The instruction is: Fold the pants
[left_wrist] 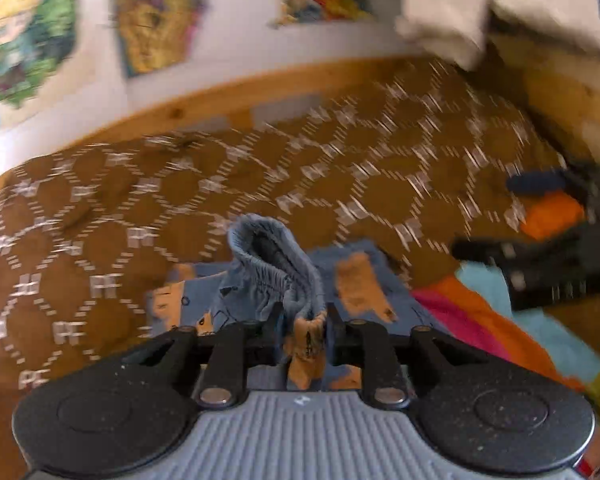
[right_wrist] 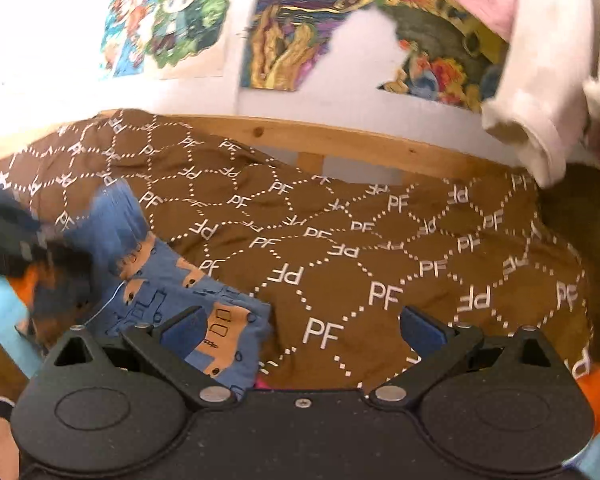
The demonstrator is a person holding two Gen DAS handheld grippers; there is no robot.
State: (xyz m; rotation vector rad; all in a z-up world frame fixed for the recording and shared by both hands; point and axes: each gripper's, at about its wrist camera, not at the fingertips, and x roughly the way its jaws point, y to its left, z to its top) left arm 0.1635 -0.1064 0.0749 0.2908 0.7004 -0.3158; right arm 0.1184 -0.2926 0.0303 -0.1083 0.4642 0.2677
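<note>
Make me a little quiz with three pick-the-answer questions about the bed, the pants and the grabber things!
1. Where do the pants lie?
A. On the brown bedspread
B. On a wooden floor
C. Inside a basket

2. What colour are the pants mostly?
A. Red with white dots
B. Blue with orange-tan patches
C. Plain green

3. What is the left gripper doing?
A. Hanging wide open over bare bedspread
B. Gripping the pants' waistband
C. Holding a pillow

Answers:
1 A, the right wrist view shows them spread on the brown cover with white PF letters.
2 B, both views show blue cloth with orange-tan shapes.
3 B, the gathered elastic band sits pinched between its fingers, while the right gripper stands open with nothing in it.
</note>
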